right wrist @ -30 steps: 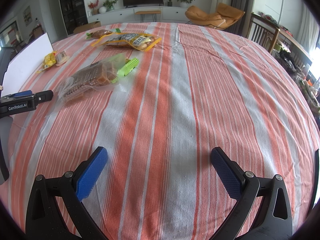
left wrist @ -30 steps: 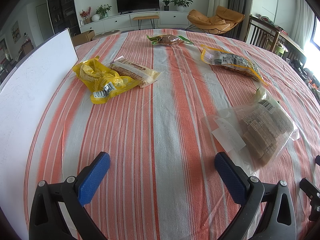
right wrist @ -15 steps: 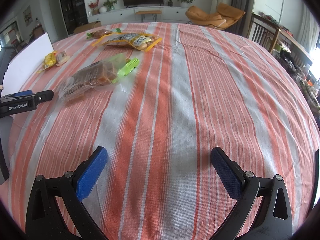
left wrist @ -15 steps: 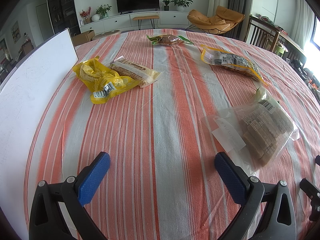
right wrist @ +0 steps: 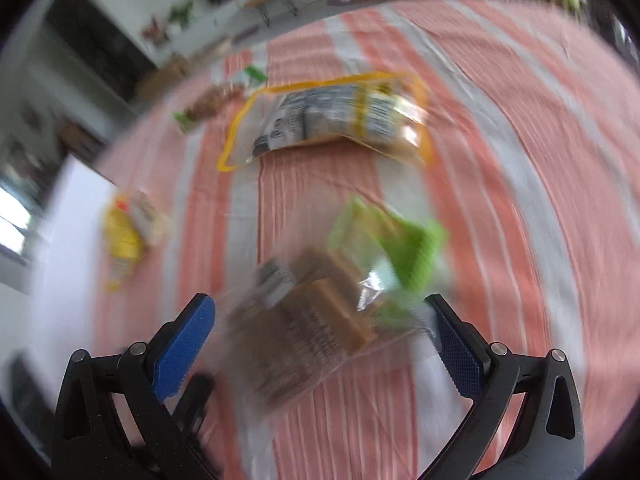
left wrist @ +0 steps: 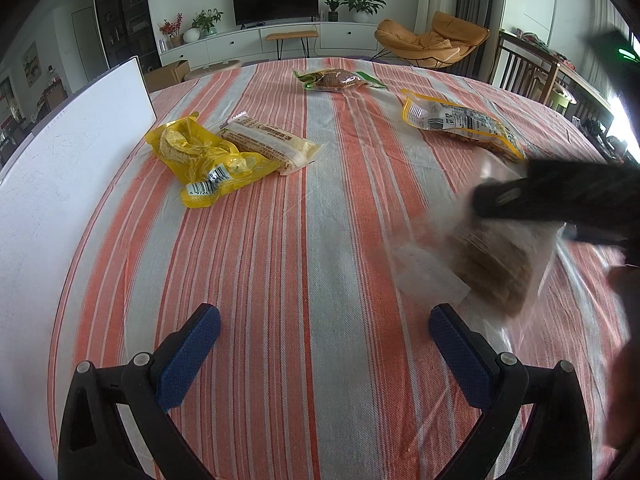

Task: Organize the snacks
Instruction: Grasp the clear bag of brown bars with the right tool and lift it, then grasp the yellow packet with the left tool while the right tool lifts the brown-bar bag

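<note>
Right claw (right wrist: 320, 344) spread wide, grasping nothing, right over the clear cracker bag (right wrist: 316, 324) lying on the desk (right wrist: 500, 200) toward its right edge. The bag sits between the jaws, long axis diagonal, green end (right wrist: 412, 248) pointing away toward the far edge. Left claw (left wrist: 324, 344) also released, empty, bag off to its right (left wrist: 492, 264). Right is nearer; judged pre-grasp. View is motion-blurred.
</note>
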A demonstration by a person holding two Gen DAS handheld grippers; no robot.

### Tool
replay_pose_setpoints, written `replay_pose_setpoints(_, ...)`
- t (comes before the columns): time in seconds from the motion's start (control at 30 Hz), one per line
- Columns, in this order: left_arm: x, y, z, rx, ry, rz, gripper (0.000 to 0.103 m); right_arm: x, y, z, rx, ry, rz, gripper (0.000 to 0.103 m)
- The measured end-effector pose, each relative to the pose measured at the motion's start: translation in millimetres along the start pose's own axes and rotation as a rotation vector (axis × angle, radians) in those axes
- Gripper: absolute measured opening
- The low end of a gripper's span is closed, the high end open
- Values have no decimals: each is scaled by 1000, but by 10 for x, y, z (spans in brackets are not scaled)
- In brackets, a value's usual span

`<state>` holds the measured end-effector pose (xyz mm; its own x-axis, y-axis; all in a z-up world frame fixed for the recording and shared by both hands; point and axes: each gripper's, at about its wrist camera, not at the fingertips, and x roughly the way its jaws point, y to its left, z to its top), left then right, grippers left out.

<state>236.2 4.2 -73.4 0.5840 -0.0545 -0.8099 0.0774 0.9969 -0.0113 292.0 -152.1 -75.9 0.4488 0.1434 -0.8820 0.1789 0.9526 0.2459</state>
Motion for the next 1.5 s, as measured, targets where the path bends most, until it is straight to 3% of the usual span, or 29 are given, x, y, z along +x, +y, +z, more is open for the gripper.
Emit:
replay_pose_setpoints(0.07, -3, 0, 5, 0, 0, 0, 103, 120, 224, -51, -132, -35, -107, 103)
replay_pose_setpoints(0.17, -3, 0, 4, 0, 0, 0, 103, 73, 172, -171, -188, -101, -64, 99)
replay_pose_setpoints(0.23, 1, 0, -1, 0, 0, 0, 103, -22, 47, -261, -196, -112, -54, 88)
replay_pose_setpoints(0.37, -2, 0, 5, 0, 0, 0, 103, -269, -292, -574, -232, -111, -12, 82)
replay_pose_setpoints(0.6, -3, 0, 7, 1, 0, 0, 103, -588, -690, -988, -258, -171, 14, 83)
replay_pose_setpoints(0.77, -2, -10, 4, -13, 1, 4, 103, -578, -719, -1015, -250, -220, 15, 87)
replay_pose_setpoints(0.83, -6, -6, 18, -5, 52, -4, 103, -586, -723, -1018, -249, -219, 20, 88)
replay_pose_setpoints(0.9, -94, 112, 36, -57, 85, -37, 103, -602, -738, -1029, -249, -219, 25, 89)
replay_pose_setpoints(1.0, -355, 514, 164, -204, -4, -92, 103, -602, -744, -1033, -248, -219, 27, 89)
replay_pose_setpoints(1.13, -234, 1002, 670, -337, -16, -18, 103, -597, -743, -1029, -249, -218, 29, 90)
replay_pose_setpoints(1.23, 82, 1085, 948, -343, 31, 27, 102, -599, -746, -1031, -252, -217, 29, 91)
replay_pose_setpoints(1.3, 366, 1035, 1053, -318, 78, 73, 95, -602, -749, -1035, -252, -217, 29, 91)
replay_pose_setpoints(1.37, 576, 1009, 1036, -292, 119, 114, 72, -601, -750, -1034, -252, -217, 29, 91)
replay_pose_setpoints(1.4, 555, 992, 983, -267, 81, 139, 66, -601, -751, -1033, -252, -217, 29, 91)
replay_pose_setpoints(1.43, 515, 995, 930, -259, 58, 140, 44, -602, -752, -1034, -252, -217, 29, 91)
replay_pose_setpoints(1.5, 412, 1006, 787, -242, 41, 124, 44, -601, -753, -1034, -252, -217, 29, 91)
